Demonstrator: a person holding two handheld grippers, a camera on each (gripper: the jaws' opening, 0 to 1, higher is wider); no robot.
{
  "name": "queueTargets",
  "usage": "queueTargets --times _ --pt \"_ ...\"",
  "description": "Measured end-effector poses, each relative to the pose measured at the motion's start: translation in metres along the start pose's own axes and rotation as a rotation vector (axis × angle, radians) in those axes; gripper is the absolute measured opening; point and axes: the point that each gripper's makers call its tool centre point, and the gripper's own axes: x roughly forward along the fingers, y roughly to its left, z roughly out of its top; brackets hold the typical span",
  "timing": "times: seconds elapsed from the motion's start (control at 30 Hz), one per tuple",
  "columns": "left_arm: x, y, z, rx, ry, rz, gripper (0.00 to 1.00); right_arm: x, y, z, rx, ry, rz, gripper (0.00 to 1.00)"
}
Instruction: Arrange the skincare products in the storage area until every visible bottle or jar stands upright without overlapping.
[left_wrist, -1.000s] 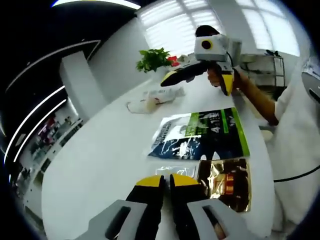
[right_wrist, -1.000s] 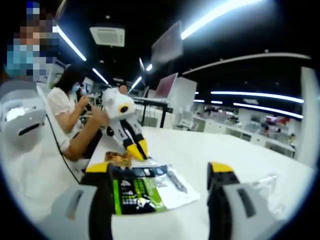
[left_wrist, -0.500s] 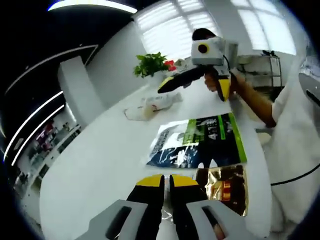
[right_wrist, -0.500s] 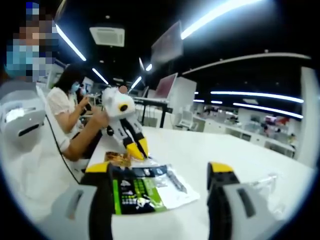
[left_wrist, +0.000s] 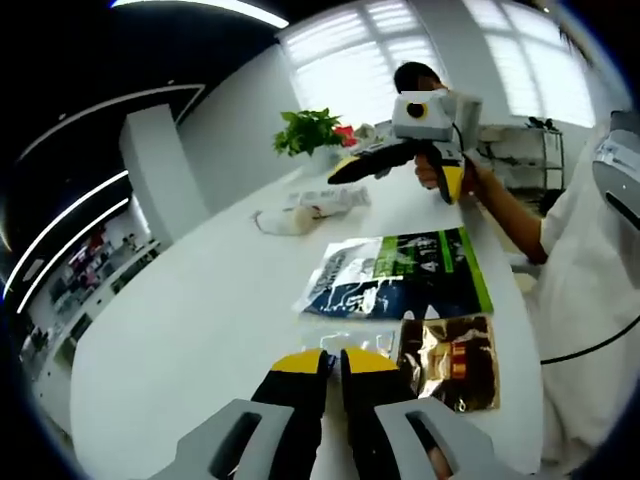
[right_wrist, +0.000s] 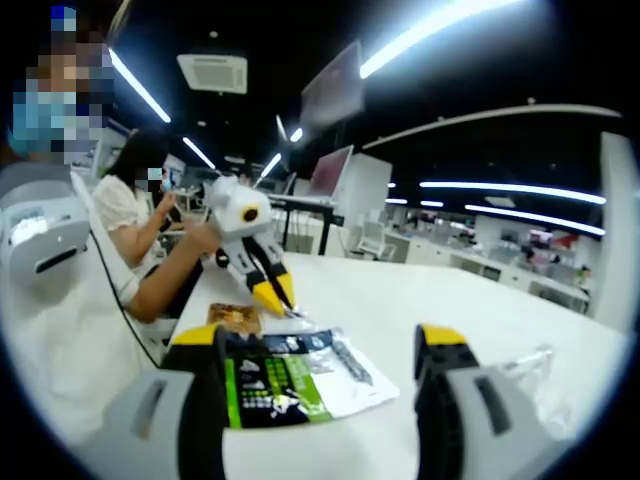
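Observation:
My left gripper (left_wrist: 335, 362) is shut, its yellow tips hovering over a small clear sachet (left_wrist: 338, 342) on the white table (left_wrist: 200, 310). Beside it lie a gold foil sachet (left_wrist: 452, 350) and, further off, a green and dark blue packet (left_wrist: 400, 275). My right gripper (right_wrist: 320, 345) stands open with wide-spread jaws and nothing between them, above the green packet (right_wrist: 285, 380). The right gripper view also catches the left gripper (right_wrist: 272, 293) tilted down at the table beside the gold sachet (right_wrist: 235, 317). A hand holds the right gripper (left_wrist: 400, 160) above the table's far part.
A clear plastic bag (left_wrist: 300, 210) with small items lies toward the table's far end, near a potted plant (left_wrist: 315, 130). The same bag (right_wrist: 530, 375) sits at my right jaw. A person (right_wrist: 130, 200) sits at another desk behind. The table edge (left_wrist: 520, 330) runs next to the packets.
The left gripper has shifted a little and its view has tilted. The packets lie where they were, and the right gripper stays open over the green packet.

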Motion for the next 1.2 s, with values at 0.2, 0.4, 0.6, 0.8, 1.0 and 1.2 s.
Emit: queueTargets --times 0.2,0.4,0.6,0.8,1.0,1.2 --pt "0.0048 -0.0017 -0.0032 -0.076 -0.011 -0.039 0.07 0.0004 0.0009 -0.0004 -0.002 0.003 0.002 0.78" --pt "0.0048 0.0020 -0.0044 -0.137 -0.023 -0.043 0.14 0.0007 0.0021 0.0000 -0.003 0.001 0.006 0.77" --pt "0.0056 0.0052 -0.0065 -0.232 -0.032 -0.049 0.19 0.0005 0.0018 -0.0004 0.000 0.003 0.004 0.77" --pt "0.0080 0.0037 -0.0050 -0.236 -0.043 -0.051 0.20 0.0006 0.0021 -0.0006 -0.001 0.004 0.004 0.77" --pt "0.0084 0.0040 -0.0056 -0.262 -0.058 -0.066 0.20 0.0008 0.0028 -0.0009 0.000 0.005 0.005 0.77" --pt "0.0080 0.0020 -0.0057 -0.260 -0.059 -0.070 0.20 0.0007 0.0035 -0.0006 0.000 0.004 0.004 0.77"
